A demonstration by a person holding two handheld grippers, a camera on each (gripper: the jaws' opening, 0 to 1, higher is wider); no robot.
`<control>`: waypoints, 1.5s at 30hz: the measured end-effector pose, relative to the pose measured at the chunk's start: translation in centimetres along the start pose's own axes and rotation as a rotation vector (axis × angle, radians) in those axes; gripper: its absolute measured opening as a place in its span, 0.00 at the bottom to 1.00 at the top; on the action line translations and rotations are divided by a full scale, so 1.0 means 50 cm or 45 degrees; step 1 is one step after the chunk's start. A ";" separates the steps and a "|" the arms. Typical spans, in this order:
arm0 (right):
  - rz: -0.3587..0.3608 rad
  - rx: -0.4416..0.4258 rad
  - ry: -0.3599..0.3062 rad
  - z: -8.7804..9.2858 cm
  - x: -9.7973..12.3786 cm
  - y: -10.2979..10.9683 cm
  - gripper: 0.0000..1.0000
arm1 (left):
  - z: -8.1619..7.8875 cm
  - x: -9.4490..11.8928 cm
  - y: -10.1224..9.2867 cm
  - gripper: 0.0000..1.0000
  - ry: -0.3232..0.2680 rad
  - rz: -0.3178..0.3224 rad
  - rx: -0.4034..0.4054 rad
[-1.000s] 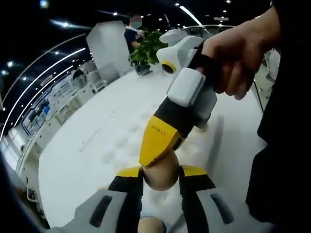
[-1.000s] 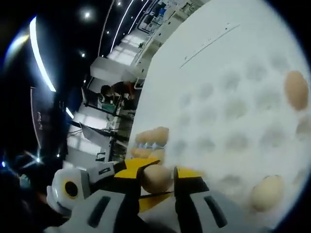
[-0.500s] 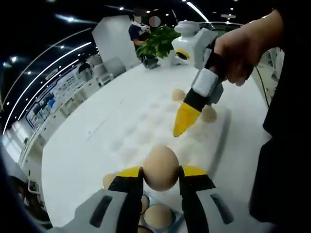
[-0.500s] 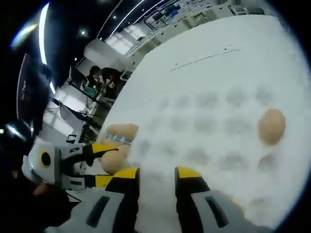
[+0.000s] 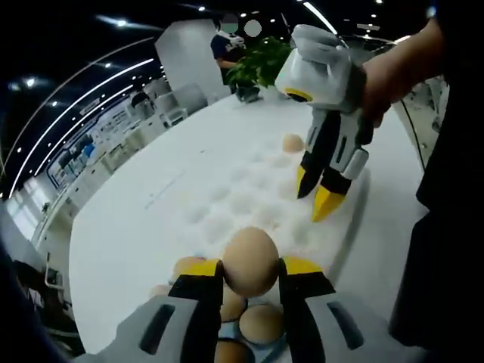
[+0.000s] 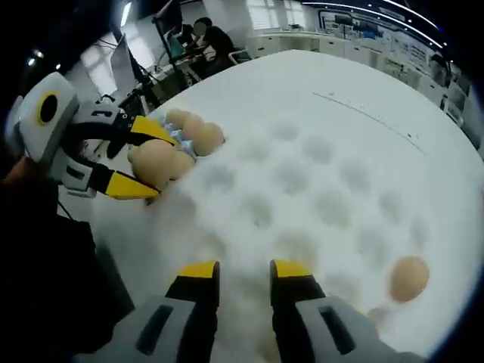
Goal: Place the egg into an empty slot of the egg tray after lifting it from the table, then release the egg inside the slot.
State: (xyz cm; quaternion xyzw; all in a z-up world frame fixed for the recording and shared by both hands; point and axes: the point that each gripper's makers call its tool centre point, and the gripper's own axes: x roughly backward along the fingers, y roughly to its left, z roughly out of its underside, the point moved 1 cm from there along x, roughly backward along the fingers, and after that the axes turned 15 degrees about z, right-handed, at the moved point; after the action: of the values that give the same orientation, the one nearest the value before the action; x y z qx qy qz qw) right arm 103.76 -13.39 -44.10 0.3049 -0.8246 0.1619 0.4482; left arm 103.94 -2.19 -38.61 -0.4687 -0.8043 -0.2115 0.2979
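The left gripper [image 5: 251,281] clamps a tan oval egg [image 5: 250,261] between its yellow-tipped jaws, just beside the near edge of the white moulded egg tray [image 5: 249,198] on the white table [image 5: 128,227]. More tan eggs [image 5: 261,321] lie below it, off the tray. The right gripper [image 6: 235,274] hangs over the tray with jaws parted and empty. One lone egg [image 6: 409,278] sits in a tray slot near the far edge.

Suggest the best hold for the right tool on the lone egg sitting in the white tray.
Grip the egg across its widest middle, coming straight down from above. It sits in a tray cup, so only its rounded top is exposed; the slot walls block a side approach. The right tool is open and empty above the tray. Squeeze lightly: the surface is smooth and curved.
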 end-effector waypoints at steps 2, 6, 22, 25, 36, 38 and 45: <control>0.008 0.035 -0.030 0.001 0.000 0.003 0.27 | 0.005 0.016 0.012 0.29 -0.010 -0.027 0.023; 0.017 0.032 -0.068 0.002 0.002 0.002 0.27 | 0.027 0.048 0.036 0.29 -0.006 -0.093 0.082; 0.027 0.039 -0.105 0.000 0.002 0.002 0.28 | 0.099 0.125 0.098 0.29 0.017 -0.232 0.219; 0.030 0.037 -0.106 0.000 0.003 0.003 0.28 | 0.111 0.134 0.104 0.29 0.031 -0.248 0.240; 0.054 0.029 -0.121 -0.001 0.001 0.003 0.29 | 0.175 0.190 0.133 0.29 0.054 -0.337 0.349; 0.053 0.029 -0.121 -0.002 0.001 0.004 0.29 | 0.184 0.203 0.139 0.29 0.052 -0.359 0.366; 0.055 0.034 -0.119 -0.002 0.000 0.005 0.29 | 0.223 0.243 0.157 0.29 0.068 -0.423 0.428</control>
State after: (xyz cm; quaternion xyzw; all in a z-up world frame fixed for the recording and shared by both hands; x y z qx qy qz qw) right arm 103.64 -13.16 -44.05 0.3001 -0.8489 0.1681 0.4014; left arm 103.05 16.03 -38.09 -0.2678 -0.8861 -0.1331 0.3540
